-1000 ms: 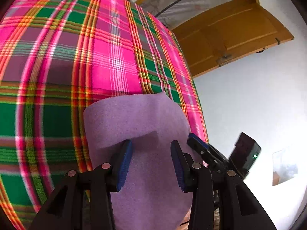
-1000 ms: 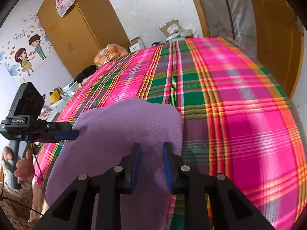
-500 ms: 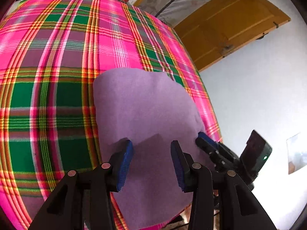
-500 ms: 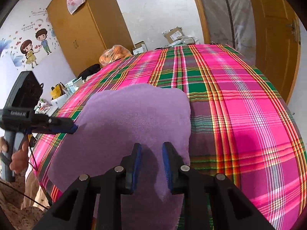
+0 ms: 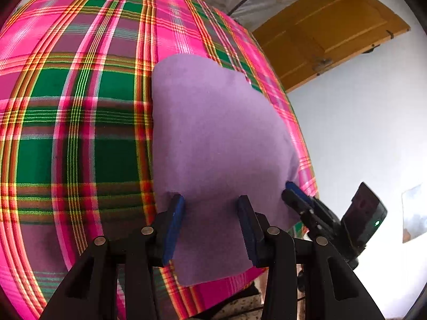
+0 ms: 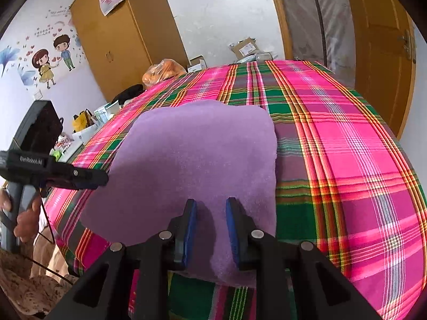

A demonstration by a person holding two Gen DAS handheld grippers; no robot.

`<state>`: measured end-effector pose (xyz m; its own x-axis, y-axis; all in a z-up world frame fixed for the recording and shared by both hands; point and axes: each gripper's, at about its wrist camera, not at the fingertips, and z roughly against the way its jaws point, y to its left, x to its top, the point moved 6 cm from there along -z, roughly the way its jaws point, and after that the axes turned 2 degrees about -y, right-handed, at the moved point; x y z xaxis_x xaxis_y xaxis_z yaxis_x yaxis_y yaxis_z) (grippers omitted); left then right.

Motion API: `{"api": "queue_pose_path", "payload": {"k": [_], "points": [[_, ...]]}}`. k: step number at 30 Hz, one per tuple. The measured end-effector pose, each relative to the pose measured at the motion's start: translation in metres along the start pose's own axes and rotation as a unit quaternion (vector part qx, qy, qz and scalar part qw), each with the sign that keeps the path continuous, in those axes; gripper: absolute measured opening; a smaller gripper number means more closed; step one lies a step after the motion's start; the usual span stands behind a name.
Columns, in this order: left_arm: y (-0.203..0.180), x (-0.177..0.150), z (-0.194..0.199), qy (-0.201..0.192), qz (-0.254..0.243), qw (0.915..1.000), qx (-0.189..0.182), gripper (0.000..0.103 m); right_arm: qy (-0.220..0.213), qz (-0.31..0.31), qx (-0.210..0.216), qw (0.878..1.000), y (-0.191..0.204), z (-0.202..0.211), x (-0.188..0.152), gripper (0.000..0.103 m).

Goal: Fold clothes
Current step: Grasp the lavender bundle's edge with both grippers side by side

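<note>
A purple fleece cloth point(image 5: 213, 133) lies flat on the pink and green plaid bed cover point(image 5: 80, 106), near the bed's near edge; it also shows in the right wrist view point(image 6: 192, 154). My left gripper point(image 5: 210, 202) is open, its blue pads just above the cloth's near edge, holding nothing. My right gripper point(image 6: 210, 205) is open with a narrower gap, over the cloth's near right part. The right gripper appears in the left wrist view point(image 5: 307, 202) at the cloth's right edge; the left gripper appears in the right wrist view point(image 6: 88, 177) at the cloth's left edge.
A wooden door point(image 5: 333, 32) stands beyond the bed's right side. A wooden wardrobe point(image 6: 114, 42), boxes point(image 6: 245, 49) and an orange bag point(image 6: 162, 70) stand past the far end. Small items sit on a side table point(image 6: 88, 125) at left.
Both grippers have pulled back toward the near bed edge, so more of the cloth shows. The right gripper's jaws have opened wider. The cloth lies flat.
</note>
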<state>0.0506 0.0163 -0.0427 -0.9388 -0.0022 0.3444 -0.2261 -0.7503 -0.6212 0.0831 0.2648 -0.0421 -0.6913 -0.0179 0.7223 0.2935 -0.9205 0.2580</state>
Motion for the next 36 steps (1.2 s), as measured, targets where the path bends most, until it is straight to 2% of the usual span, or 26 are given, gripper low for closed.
{"api": "queue_pose_path", "payload": {"k": [5,10,17,22,24,26,28,32,36], "points": [[0.004,-0.004,0.004,0.003,0.007,1.0000,-0.004,0.043,0.001,0.007,-0.021,1.000,0.006,0.013,0.000,0.023],[0.006,-0.011,0.005,-0.003,0.003,1.0000,-0.007,0.043,0.002,0.008,-0.021,1.000,0.008,0.014,-0.015,0.023],[0.006,-0.014,0.006,0.006,-0.009,0.9999,0.000,0.043,0.009,0.006,-0.026,1.000,0.009,0.020,-0.011,0.023],[0.023,-0.006,0.011,0.022,0.021,0.9995,-0.004,0.043,0.010,0.006,-0.031,0.999,-0.003,0.027,-0.001,0.023],[0.028,-0.002,0.012,0.018,0.026,0.9995,0.000,0.045,0.009,-0.007,-0.024,1.000,-0.009,0.028,0.004,0.027],[0.031,0.001,0.013,0.018,0.028,0.9994,0.003,0.047,0.008,-0.018,-0.024,1.000,-0.016,0.029,0.010,0.037],[0.033,0.006,0.011,0.023,0.035,0.9991,-0.004,0.048,0.011,-0.026,-0.023,0.999,-0.024,0.027,0.016,0.041],[0.028,0.018,0.002,0.032,0.045,0.9982,-0.024,0.052,0.022,-0.051,-0.005,0.998,-0.042,0.018,0.026,0.045],[0.031,0.028,-0.007,0.041,0.060,0.9963,-0.045,0.055,0.040,-0.101,0.039,0.993,-0.058,0.001,0.032,0.048]]}}
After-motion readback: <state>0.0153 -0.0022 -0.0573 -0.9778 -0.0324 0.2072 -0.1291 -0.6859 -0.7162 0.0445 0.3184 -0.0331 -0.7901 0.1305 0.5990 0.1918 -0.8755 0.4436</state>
